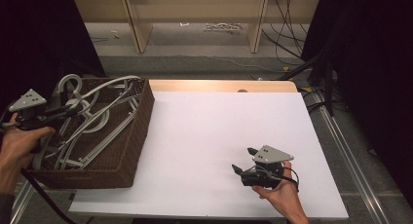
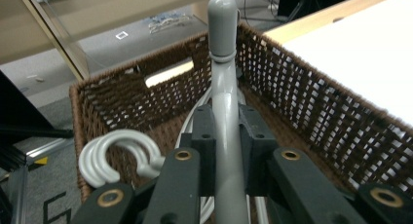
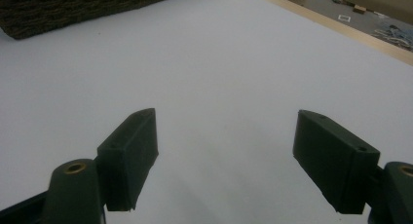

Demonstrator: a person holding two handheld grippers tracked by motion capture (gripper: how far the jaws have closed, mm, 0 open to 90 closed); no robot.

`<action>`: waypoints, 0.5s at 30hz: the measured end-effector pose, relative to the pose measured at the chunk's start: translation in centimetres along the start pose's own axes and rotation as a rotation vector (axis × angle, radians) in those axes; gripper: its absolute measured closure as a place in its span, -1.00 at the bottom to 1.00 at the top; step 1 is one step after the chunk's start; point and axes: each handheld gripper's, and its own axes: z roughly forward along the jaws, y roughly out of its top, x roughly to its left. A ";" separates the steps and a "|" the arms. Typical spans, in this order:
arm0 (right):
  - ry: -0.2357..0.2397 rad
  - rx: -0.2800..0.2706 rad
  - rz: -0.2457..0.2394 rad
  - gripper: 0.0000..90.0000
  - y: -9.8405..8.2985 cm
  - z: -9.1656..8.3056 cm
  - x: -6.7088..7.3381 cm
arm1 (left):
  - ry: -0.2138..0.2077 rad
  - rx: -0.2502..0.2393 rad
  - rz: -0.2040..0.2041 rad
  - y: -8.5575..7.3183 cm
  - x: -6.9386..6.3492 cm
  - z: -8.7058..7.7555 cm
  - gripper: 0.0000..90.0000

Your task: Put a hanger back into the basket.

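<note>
A brown wicker basket (image 1: 141, 121) at the table's left holds several grey plastic hangers (image 1: 100, 122). My left gripper (image 1: 75, 108) reaches over the basket from its left side and is shut on one grey hanger (image 2: 223, 48). In the left gripper view the hanger's bar runs up between the black pads of that gripper (image 2: 227, 117) and ends in a rounded cap above the basket's far wall (image 2: 302, 97). Two grey hooks (image 2: 122, 146) lie lower left inside. My right gripper (image 1: 243, 159) rests low over the white table, jaws wide apart, nothing between them (image 3: 226, 121).
The white table top (image 1: 219, 121) stretches right of the basket, with a wooden edge (image 1: 219, 85) at the back. A corner of the basket (image 3: 73, 9) shows at the top left of the right gripper view. Shelf legs and cables (image 1: 287, 34) lie on the floor beyond.
</note>
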 end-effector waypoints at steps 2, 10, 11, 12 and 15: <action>0.001 -0.001 0.004 -0.43 0.0 0.0 0.0 | -0.002 0.017 -0.015 -0.5 0.2 0.3 0.76; 0.003 0.009 0.007 -0.43 -0.2 0.2 -0.1 | -0.072 0.038 -0.055 -1.3 -0.1 2.1 0.76; 0.006 0.013 0.003 -0.43 -0.2 0.1 -0.1 | -0.083 0.038 -0.052 -1.3 -0.2 2.4 0.76; 0.006 0.011 0.005 -0.43 -0.1 0.2 -0.1 | -0.094 0.025 -0.054 -1.4 -0.2 2.6 0.76; 0.006 0.017 0.005 -0.44 -0.2 0.2 -0.1 | -0.122 0.014 -0.062 -1.8 -0.2 3.2 0.76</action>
